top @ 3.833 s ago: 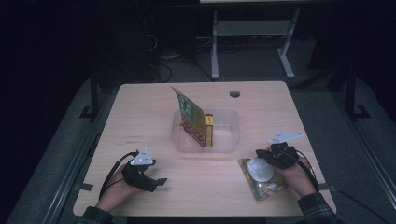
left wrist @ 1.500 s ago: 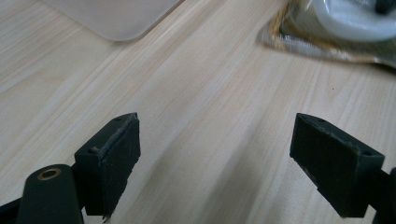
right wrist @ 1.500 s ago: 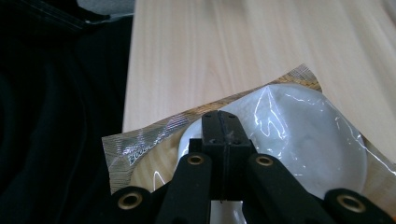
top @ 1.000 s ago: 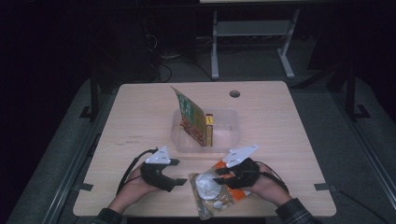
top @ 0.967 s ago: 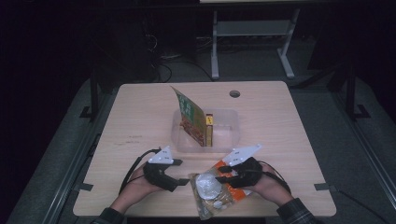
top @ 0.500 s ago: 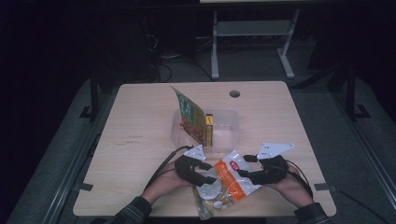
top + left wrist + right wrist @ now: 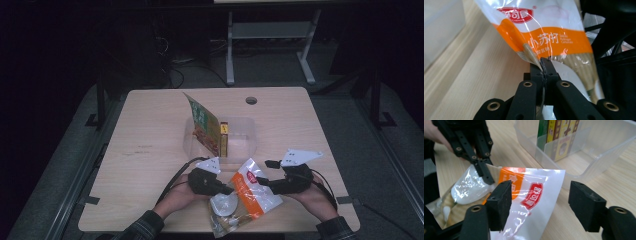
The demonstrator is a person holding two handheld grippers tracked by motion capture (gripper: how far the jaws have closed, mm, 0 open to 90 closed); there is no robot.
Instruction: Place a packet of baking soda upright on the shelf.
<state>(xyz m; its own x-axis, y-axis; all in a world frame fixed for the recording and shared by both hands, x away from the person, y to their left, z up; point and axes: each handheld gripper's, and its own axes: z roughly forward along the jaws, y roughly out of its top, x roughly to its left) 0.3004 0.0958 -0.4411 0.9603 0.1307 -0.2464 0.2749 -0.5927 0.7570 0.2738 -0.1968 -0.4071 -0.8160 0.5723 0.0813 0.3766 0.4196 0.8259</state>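
The left gripper (image 7: 543,68) is clamped on the side edge of the orange-and-white snack bag (image 7: 250,195), its jaws having just been closing onto the film. The right gripper (image 7: 540,202) has just been opening; its pads (image 7: 499,205) are parted around the bag's top corner. The bag is raised at the table's (image 7: 150,150) near edge, just before the clear plastic bin (image 7: 245,145).

A clear plastic bin (image 7: 240,145) holding upright boxes (image 7: 224,138) sits on the table (image 7: 150,130)
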